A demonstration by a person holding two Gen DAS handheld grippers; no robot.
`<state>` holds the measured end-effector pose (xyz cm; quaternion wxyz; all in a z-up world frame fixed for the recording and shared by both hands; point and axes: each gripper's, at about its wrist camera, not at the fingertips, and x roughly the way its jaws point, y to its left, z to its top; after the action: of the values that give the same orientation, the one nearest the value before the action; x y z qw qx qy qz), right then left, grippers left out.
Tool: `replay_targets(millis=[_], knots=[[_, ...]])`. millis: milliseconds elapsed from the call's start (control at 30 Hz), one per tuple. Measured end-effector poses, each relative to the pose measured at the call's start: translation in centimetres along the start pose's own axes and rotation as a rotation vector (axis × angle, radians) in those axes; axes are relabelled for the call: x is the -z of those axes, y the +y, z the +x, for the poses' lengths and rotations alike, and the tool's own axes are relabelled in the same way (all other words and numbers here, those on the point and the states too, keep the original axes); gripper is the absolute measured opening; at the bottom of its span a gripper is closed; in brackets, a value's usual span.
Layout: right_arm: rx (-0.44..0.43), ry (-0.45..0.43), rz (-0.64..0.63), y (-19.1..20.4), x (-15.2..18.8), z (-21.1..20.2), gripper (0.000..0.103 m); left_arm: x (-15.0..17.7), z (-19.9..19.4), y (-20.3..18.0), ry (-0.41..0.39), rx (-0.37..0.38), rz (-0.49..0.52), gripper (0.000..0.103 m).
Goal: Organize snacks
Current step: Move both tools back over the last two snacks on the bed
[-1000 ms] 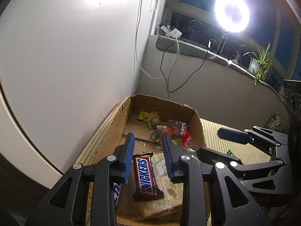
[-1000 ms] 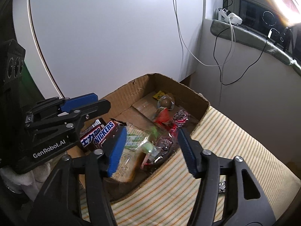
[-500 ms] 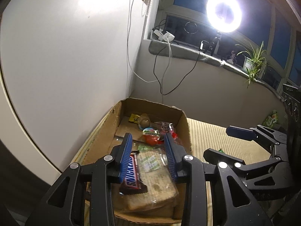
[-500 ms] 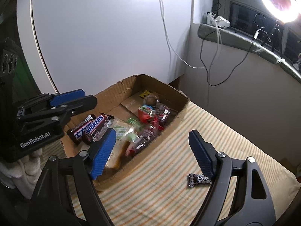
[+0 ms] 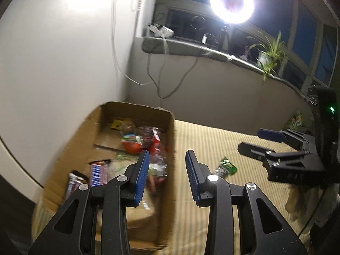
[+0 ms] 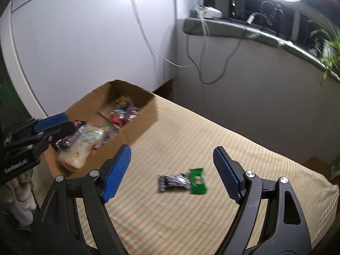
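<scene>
The right gripper (image 6: 171, 174) hung wide open and empty over two wrappers (image 6: 182, 181) mid-mattress (image 6: 244, 148); better to take one at a time (they touched). The left gripper (image 5: 166, 175), narrowly open, held nothing beside the box (image 5: 167, 191).

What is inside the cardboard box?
Cardboard box holds mixed wrappers: chocolate bars, a clear bread pack, red packets. Anything beneath them is hidden.

Dim night-time room, glaring white circular ring lamp (image 5: 231, 1) at the window was the main source, hotspot on the white wall, motion blur throughout, strong fisheye bending, dark vignetted corners.
</scene>
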<state>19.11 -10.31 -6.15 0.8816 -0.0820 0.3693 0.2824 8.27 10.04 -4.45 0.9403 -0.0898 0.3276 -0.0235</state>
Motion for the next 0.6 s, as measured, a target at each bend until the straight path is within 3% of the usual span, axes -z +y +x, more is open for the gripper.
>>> replay_targets(millis=[333,467,600], knots=[[0.024,0.057,0.016,-4.2,2.4,1.1,0.082,1.3,2.9,-4.7,0.097,0.094,0.064,0.034],[0.009,0.095,-0.002,-4.6,3.4,2.0,0.065,1.9,4.5,-6.4,0.140,0.113,0.111,0.034],[-0.025,0.135,-0.011,-4.9,4.1,3.3,0.056,2.4,6.1,-7.2,0.180,0.129,0.132,0.034]])
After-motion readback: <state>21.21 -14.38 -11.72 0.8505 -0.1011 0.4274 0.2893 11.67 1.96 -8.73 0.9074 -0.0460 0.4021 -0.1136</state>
